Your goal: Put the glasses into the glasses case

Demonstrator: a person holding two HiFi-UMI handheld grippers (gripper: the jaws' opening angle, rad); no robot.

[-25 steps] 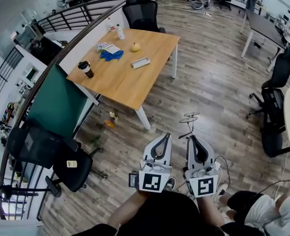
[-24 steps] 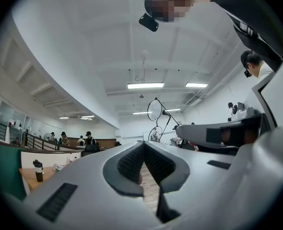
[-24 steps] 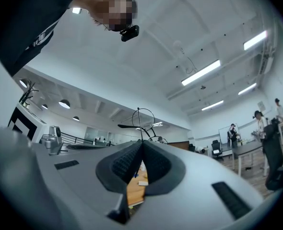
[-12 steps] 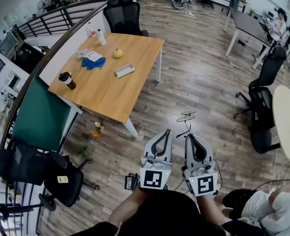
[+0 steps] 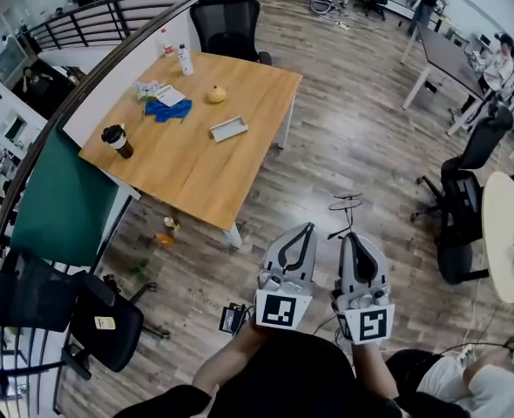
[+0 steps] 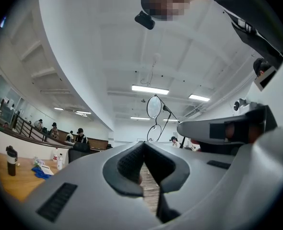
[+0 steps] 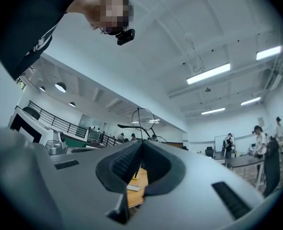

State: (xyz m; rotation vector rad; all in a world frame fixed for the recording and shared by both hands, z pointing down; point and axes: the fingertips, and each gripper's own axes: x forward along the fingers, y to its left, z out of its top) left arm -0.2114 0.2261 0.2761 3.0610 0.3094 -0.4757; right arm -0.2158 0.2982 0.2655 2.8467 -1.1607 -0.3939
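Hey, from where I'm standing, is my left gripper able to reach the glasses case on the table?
Probably not yet. The left gripper hangs over open floor, well short of the table where the glasses case lies. Nothing blocks the case itself.

Left tongs (image 5: 307, 227) closed and empty, right tongs (image 5: 351, 235) closed on the glasses (image 5: 337, 208), side by side.

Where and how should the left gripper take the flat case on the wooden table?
Probably across its two long edges, near the middle, coming down from above. The case lies flat on the table, long and narrow, with bare wood around it, so the short span suits the fingers. The left gripper is shut, so open it first.
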